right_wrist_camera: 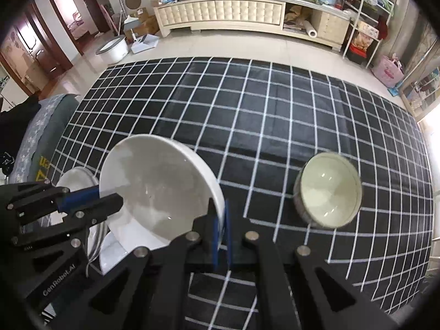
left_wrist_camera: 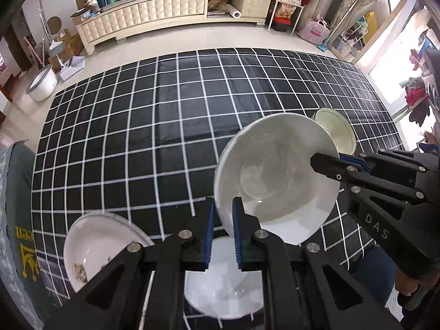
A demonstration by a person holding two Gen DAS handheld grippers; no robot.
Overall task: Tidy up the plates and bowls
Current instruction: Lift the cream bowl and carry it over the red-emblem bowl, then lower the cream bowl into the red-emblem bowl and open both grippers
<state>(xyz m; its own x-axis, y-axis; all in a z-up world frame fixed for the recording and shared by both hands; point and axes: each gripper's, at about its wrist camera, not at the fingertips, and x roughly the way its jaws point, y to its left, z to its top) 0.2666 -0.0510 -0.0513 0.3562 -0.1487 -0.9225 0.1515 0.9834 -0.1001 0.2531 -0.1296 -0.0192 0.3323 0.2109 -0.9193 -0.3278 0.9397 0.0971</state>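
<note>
A large white bowl (left_wrist_camera: 275, 176) (right_wrist_camera: 159, 189) hangs tilted above the black checked tablecloth (left_wrist_camera: 165, 137), held from two sides. My left gripper (left_wrist_camera: 223, 214) (right_wrist_camera: 115, 199) is shut on its near-left rim. On the opposite rim my right gripper (left_wrist_camera: 316, 162) (right_wrist_camera: 222, 228) is shut. Under the bowl a white dish (left_wrist_camera: 220, 288) (right_wrist_camera: 115, 253) rests on the cloth. A white plate with a yellow flower pattern (left_wrist_camera: 93, 247) lies to the left, and its rim (right_wrist_camera: 77, 178) shows behind my left gripper. A small cream bowl (left_wrist_camera: 338, 132) (right_wrist_camera: 330, 189) stands on the right.
A grey cushion with yellow print (left_wrist_camera: 19, 233) borders the table's left edge. Beyond the far edge are tiled floor, a white tub (left_wrist_camera: 41, 85) (right_wrist_camera: 112, 49), a long cream cabinet (left_wrist_camera: 154, 19), a white shelf rack (right_wrist_camera: 365, 19) and a pink bag (left_wrist_camera: 316, 30).
</note>
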